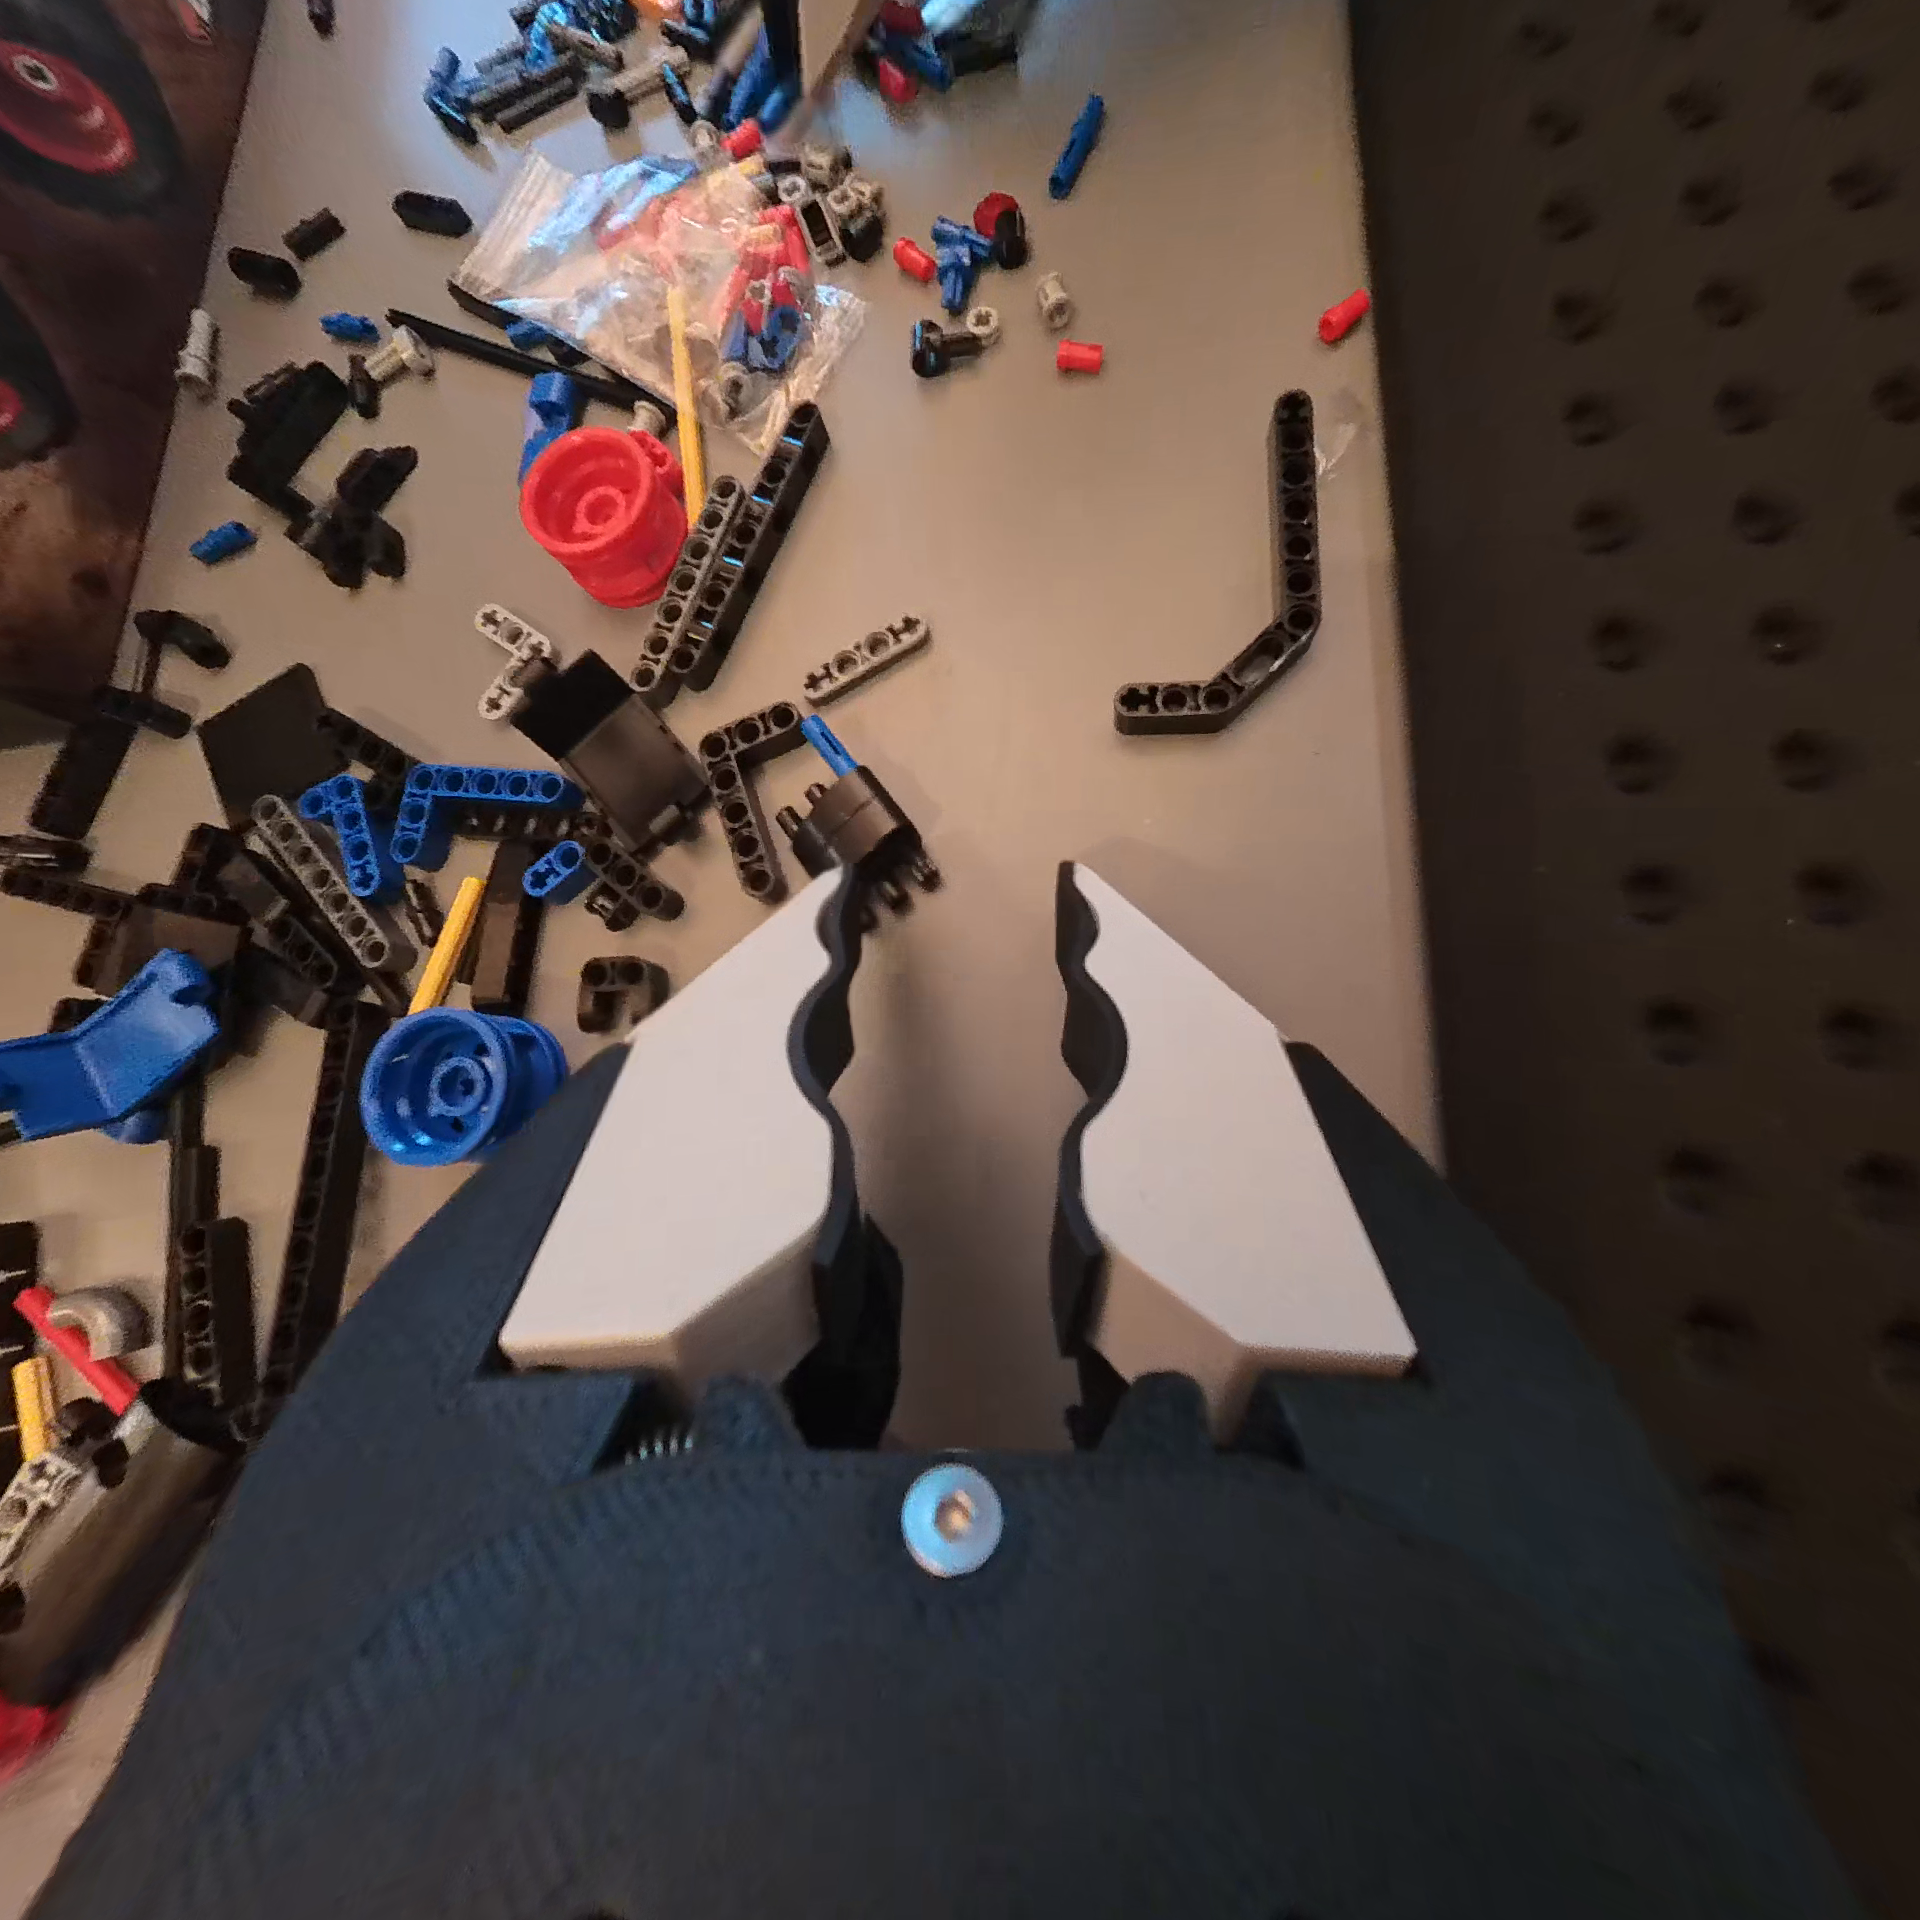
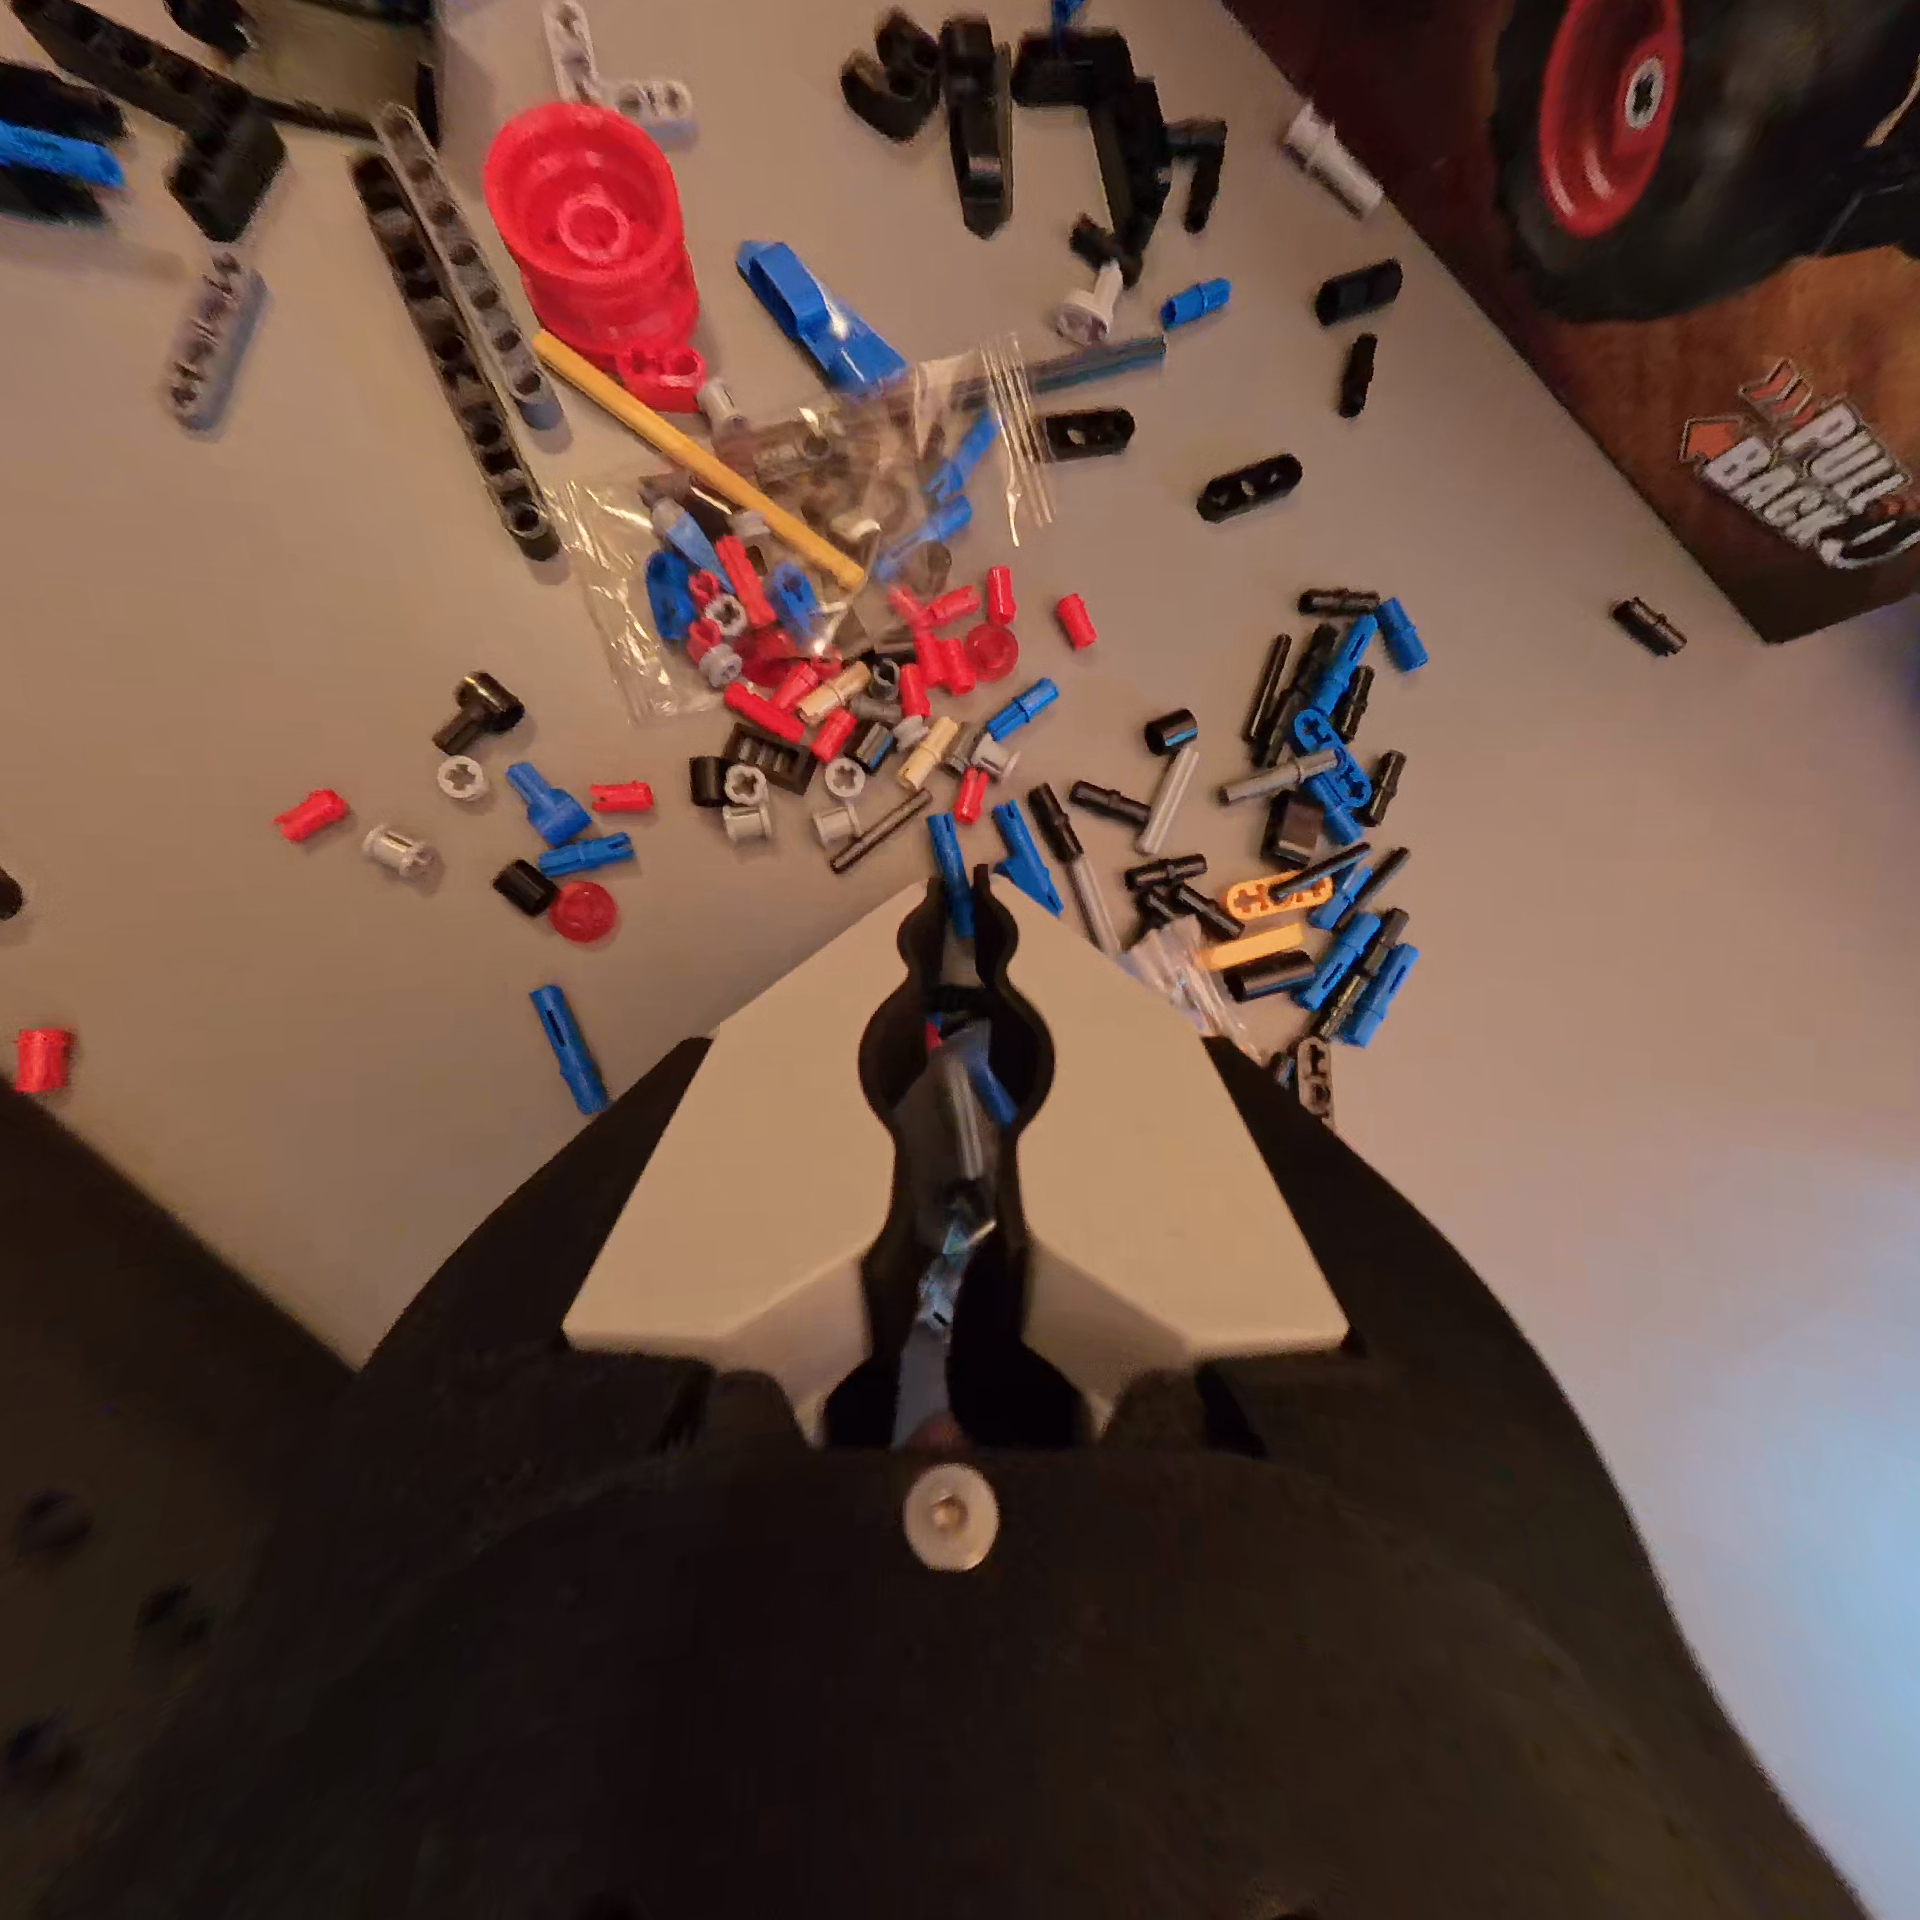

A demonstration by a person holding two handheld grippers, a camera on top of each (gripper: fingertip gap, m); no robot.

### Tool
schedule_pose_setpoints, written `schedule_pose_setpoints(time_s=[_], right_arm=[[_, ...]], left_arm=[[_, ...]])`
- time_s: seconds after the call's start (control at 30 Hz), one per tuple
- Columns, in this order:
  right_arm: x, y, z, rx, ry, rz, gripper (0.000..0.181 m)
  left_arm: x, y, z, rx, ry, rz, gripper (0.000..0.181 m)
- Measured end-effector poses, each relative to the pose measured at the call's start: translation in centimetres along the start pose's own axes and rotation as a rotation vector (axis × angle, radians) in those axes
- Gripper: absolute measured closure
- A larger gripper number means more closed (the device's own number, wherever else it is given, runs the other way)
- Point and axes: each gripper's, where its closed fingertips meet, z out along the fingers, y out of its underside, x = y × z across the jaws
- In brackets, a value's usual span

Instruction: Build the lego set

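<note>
Okay, my right gripper (image 2: 958,891) is pinched on a blue pin (image 2: 951,868), looks like just by its end. Left gripper (image 1: 951,883) hangs apart by the black connector piece (image 1: 857,816). I'd seat the pin slowly, dead straight.

Dark printed gripper (image 1: 951,883) bodies, pale wavy-edged jaws, one silver screw (image 1: 952,1520).

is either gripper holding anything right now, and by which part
The right gripper pinches a small blue plastic pin by its near end, at the fingertips. The left gripper is open and holds nothing.
</note>
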Motion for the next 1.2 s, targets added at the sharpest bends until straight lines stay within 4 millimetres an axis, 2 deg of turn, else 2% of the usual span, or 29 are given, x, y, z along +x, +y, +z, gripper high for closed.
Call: schedule_pose_setpoints(time_s=[0.1, 0.2, 0.3, 0.37, 0.43, 0.53, 0.7, 0.87, 1.0, 1.1, 1.2], right_arm=[[-1.3, -2.1, -1.3, 0.101, -0.006, -0.087, 0.179], [-5.0, -5.6, -2.9, 0.230, -0.062, -0.252, 0.179], [-8.7, -8.0, -3.8, 0.290, -0.090, -0.414, 0.178], [-11.3, -9.7, -4.6, 0.360, -0.125, -0.475, 0.179], [-13.4, -10.6, -4.9, 0.396, -0.132, -0.561, 0.179], [-15.0, -11.4, -4.8, 0.430, -0.104, -0.661, 0.178], [-16.1, -12.2, -4.9, 0.493, -0.038, -0.803, 0.178], [-16.0, -12.7, -4.8, 0.496, 0.003, -0.854, 0.178], [-15.8, -12.9, -4.5, 0.486, 0.032, -0.885, 0.179], [-15.1, -13.6, -4.6, 0.509, 0.042, -0.801, 0.176], [-13.2, -14.2, -4.9, 0.546, 0.011, -0.536, 0.160]], left_arm=[[-1.1, -1.6, -0.6, 0.075, -0.070, 0.011, 0.147], [-1.8, -4.5, -1.5, 0.190, -0.137, 0.029, 0.149], [-1.4, -6.4, -1.9, 0.247, -0.162, 0.089, 0.155], [-0.6, -6.8, -1.8, 0.252, -0.141, 0.119, 0.155], [-0.3, -6.6, -1.6, 0.245, -0.142, 0.143, 0.156], [0.7, -6.9, -2.0, 0.302, -0.039, 0.074, 0.156], [1.2, -8.1, -4.2, 0.463, 0.181, -0.144, 0.161], [1.6, -7.8, -3.8, 0.439, 0.180, -0.130, 0.175], [1.1, -7.5, -3.5, 0.424, 0.139, -0.125, 0.178], [0.0, -7.6, -3.8, 0.445, 0.094, -0.158, 0.178], [-0.8, -8.5, -4.8, 0.536, 0.080, -0.201, 0.179]])
